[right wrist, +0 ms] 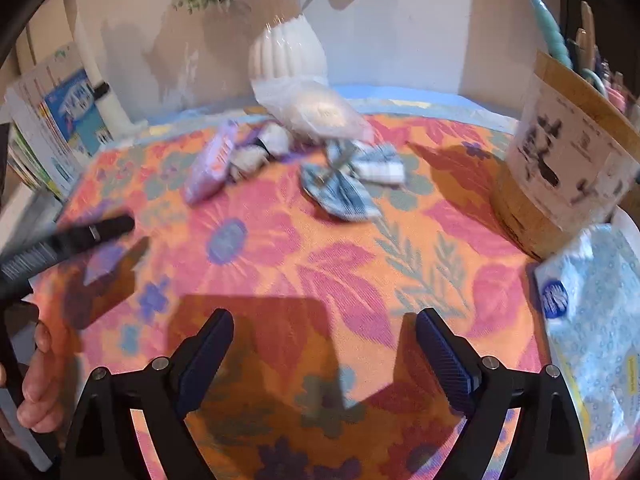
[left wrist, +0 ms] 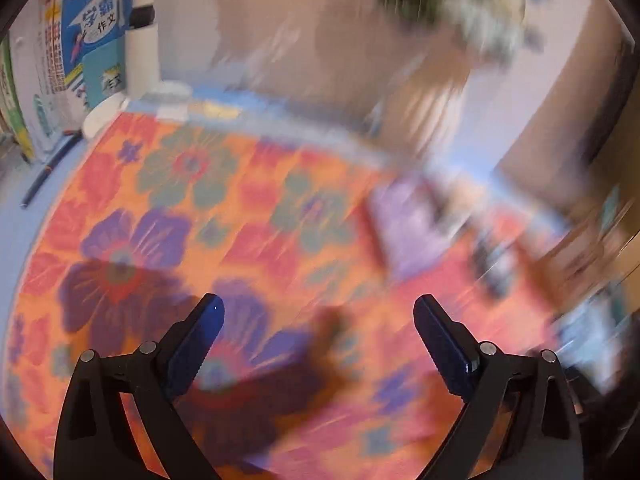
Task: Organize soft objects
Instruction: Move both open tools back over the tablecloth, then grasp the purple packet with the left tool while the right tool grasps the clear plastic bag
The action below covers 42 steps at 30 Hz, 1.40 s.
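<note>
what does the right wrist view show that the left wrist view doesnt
Only the right wrist view shows the white ribbed vase, the clear plastic bag in front of it, the blue checked cloth bows, the round container of tools and the blue tissue pack.

Only the left wrist view shows the dark pen on the blue surface.

Both show the floral cloth, the books, the purple packet, and open, empty jaws.

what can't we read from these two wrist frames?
- Left wrist view: motion blur smears the purple packet and everything to its right.
- Right wrist view: the clear bag hides the white vase base.
- Right wrist view: the tissue pack is cut off by the frame edge.
</note>
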Available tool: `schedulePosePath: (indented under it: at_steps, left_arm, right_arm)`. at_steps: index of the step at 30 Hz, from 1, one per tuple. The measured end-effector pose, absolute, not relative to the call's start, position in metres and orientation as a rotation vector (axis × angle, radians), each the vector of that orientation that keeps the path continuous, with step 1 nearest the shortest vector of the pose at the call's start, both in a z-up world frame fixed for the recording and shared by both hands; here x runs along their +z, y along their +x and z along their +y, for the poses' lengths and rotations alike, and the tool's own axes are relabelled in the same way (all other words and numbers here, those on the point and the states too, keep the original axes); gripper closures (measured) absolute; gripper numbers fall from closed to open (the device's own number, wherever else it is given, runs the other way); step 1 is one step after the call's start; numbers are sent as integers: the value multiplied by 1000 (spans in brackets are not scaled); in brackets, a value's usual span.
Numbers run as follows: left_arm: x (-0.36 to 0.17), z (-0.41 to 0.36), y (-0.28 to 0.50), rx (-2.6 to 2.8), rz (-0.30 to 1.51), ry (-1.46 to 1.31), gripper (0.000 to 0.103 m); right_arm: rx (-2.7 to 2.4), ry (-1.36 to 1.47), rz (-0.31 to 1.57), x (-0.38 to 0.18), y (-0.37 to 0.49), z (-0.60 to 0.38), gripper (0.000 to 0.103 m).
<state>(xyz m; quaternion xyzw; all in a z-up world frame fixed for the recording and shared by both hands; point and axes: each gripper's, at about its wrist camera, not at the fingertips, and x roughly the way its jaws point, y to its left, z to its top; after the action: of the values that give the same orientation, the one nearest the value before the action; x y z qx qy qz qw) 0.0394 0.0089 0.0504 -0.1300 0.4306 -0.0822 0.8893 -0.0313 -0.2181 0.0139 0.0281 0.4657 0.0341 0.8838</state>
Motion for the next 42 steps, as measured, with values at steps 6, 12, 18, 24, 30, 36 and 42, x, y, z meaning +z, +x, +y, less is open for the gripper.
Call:
schedulePosePath:
  at_steps: [6,12,18,24,30,36,42]
  left_arm:
    - [62,-22,86,-212,865,-228,8]
    - [26,-39,116,-262,945,-290,16]
    - [19,-39,110,-271,910,-305,17]
    - [19,-52,110,-300,903,-225,65]
    - [22,-47,107,-293,875,-240,68]
    - [30,-35,98,-266,804,-279,68]
    - [49,-41,67,-218,747,-235,68]
  right_arm:
    - [43,103,876,58,10,-224,11]
    - [79,223,827,66,79,-237,11]
    - [141,241,842,43,114,-234,15]
    - [160,232,851,19,123,-231,38]
    - [182,205,794,24,116,-227,61]
    - [159,184,701,38,97,-230,61]
    - [141,181,642,62,49,-232,61]
